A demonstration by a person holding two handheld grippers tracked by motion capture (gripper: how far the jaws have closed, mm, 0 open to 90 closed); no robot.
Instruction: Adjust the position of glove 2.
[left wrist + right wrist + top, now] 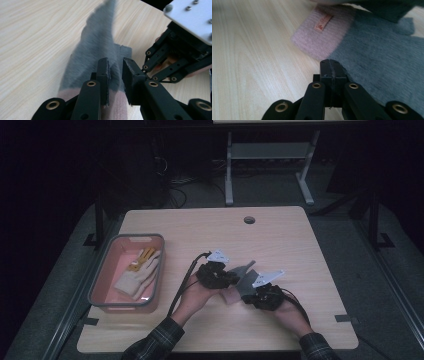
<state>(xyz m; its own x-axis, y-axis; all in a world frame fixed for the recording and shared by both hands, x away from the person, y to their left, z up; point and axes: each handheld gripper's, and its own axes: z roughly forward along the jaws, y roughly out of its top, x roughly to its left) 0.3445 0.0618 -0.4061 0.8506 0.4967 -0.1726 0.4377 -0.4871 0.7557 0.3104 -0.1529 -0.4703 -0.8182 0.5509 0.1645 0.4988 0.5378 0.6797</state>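
Both my claws work a grey and pink glove on the table.

Nearest me, my right claw (331, 65) is pressed together on the glove's (374, 55) grey edge, pinning it, I judge, so it cannot slide. My left claw (115, 63) stands slightly spread, fabric between its jaws, unpinched; grey cloth runs ahead of it. Both hands lie low, nearly meeting. Far left, a pink bin (101, 270) holds a pale glove (136, 277).

The left gripper (115, 72) has its two black jaws slightly parted above a flat grey knitted mitten with a pink cuff (92, 55). To its right sits the right gripper (160, 72) on the pale wooden table (32, 37).
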